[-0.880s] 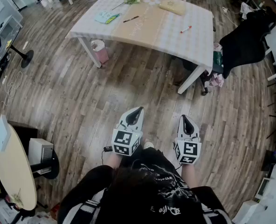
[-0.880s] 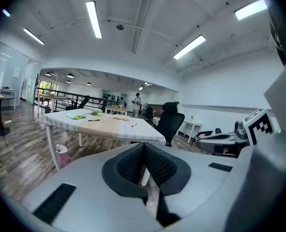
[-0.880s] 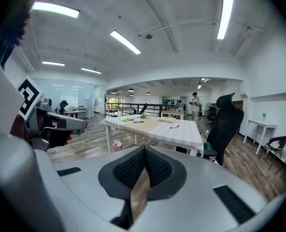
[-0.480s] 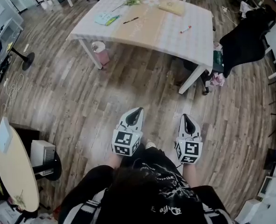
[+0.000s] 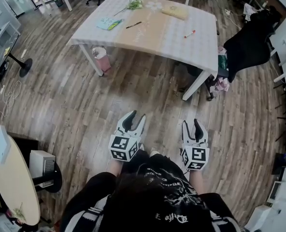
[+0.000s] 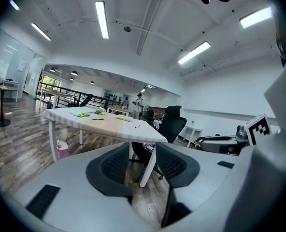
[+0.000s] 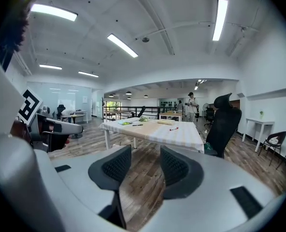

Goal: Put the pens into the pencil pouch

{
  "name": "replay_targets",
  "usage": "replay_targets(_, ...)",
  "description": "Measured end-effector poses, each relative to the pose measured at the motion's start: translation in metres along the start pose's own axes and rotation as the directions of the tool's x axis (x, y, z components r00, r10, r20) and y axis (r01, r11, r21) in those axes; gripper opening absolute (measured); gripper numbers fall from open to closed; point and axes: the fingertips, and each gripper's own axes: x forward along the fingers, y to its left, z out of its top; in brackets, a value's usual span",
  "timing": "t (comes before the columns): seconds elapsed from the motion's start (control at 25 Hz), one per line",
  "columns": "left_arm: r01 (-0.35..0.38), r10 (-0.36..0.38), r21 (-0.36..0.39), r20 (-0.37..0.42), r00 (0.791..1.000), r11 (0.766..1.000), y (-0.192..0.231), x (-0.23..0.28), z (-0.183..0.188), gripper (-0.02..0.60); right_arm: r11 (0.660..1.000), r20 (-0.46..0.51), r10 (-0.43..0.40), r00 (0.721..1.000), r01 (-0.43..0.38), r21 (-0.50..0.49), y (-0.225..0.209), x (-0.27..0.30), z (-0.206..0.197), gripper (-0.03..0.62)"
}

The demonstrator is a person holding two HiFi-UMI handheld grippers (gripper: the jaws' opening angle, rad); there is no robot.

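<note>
Pens are found on the far tabletop [image 5: 152, 35], two of them. A black pen [image 5: 133, 25] is laid flat toward its left part, and a red-and-white pen [image 5: 190, 34] is laid flat near its right edge, well apart from the first. A tan oblong thing [image 5: 175, 12] is set near the far edge. A teal flat thing [image 5: 107, 23] is set near the left end, just beside the black pen. Which of these two is the pencil pouch cannot be told. A green sprig [image 5: 134, 4] is laid at the far left corner.

The left gripper [image 5: 136, 116] and the right gripper [image 5: 191, 123] are held side by side close to the person's body, over the wooden floor [image 5: 85, 95], and are aimed toward the tabletop. Both are kept well apart from the pens, with a wide stretch of floor between. The jaws of each gripper are spread, and nothing is held between them; only floor and the distant table are seen through the gaps. A black office chair [image 5: 249, 45] is placed beside the table's right end, and a pink bin [image 5: 102, 59] under its left end.
</note>
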Motion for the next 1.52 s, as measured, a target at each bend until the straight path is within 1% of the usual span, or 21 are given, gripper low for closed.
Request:
replay_targets(0.04, 0.011, -0.011, -0.008, 0.0, 1.0, 1.0, 0.004, -0.001, 0.001, 0.182, 1.0, 0.003, 0.0, 1.0, 0.0, 0.011, 0.002, 0.001, 0.001, 0.193)
replay_targets(0.08, 0.02, -0.02, -0.017, 0.0, 1.0, 1.0, 0.008, -0.002, 0.001, 0.184, 1.0, 0.007, 0.001, 1.0, -0.001, 0.023, 0.004, 0.003, 0.001, 0.197)
replay_targets(0.2, 0.024, -0.023, -0.05, 0.003, 1.0, 0.998, 0.024, -0.003, 0.003, 0.225, 0.998, 0.012, 0.01, 1.0, -0.011, 0.055, 0.011, 0.009, 0.001, 0.23)
replay_targets(0.32, 0.024, -0.024, -0.046, 0.0, 1.0, 0.999, 0.039, 0.001, 0.006, 0.227, 0.999, 0.009, -0.006, 1.0, 0.005, 0.047, 0.018, 0.017, 0.003, 0.23)
replay_targets(0.52, 0.057, -0.057, -0.028, -0.007, 0.998, 0.998, 0.056, 0.013, 0.005, 0.227, 0.999, 0.009, -0.035, 0.999, 0.035, 0.034, 0.031, 0.033, 0.001, 0.229)
replay_targets(0.72, 0.081, -0.081, -0.006, -0.025, 0.996, 0.997, 0.064, 0.017, 0.004, 0.227, 0.997, -0.005, -0.047, 0.999, 0.048, 0.054, 0.044, 0.041, -0.004, 0.229)
replay_targets(0.8, 0.085, -0.085, -0.01, -0.027, 0.996, 0.996, 0.067, 0.018, 0.002, 0.227, 0.998, -0.015, -0.045, 0.999, 0.046, 0.053, 0.048, 0.045, -0.006, 0.227)
replay_targets(0.88, 0.085, -0.085, -0.036, -0.015, 0.996, 0.996, 0.073, 0.021, 0.003, 0.227, 0.998, -0.019, -0.037, 0.999, 0.037, 0.044, 0.05, 0.054, -0.005, 0.227)
replay_targets(0.96, 0.076, -0.076, -0.06, -0.005, 0.997, 0.995, 0.079, 0.029, 0.006, 0.227, 0.999, -0.023, -0.027, 0.999, 0.028, 0.037, 0.047, 0.065, -0.004, 0.225)
replay_targets(1.2, 0.03, -0.031, -0.038, -0.015, 0.999, 0.999, 0.092, 0.062, 0.01, 0.227, 1.0, -0.027, 0.003, 1.0, -0.003, 0.029, 0.028, 0.11, 0.005, 0.224)
replay_targets(1.4, -0.019, 0.019, -0.018, -0.021, 1.0, 1.0, 0.098, 0.108, 0.022, 0.227, 0.999, -0.021, 0.038, 0.999, -0.037, 0.03, -0.004, 0.162, 0.019, 0.221)
replay_targets(1.52, -0.05, 0.049, -0.021, -0.02, 0.999, 0.999, 0.101, 0.142, 0.033, 0.227, 0.998, -0.022, 0.063, 0.998, -0.062, 0.027, -0.028, 0.195, 0.028, 0.216)
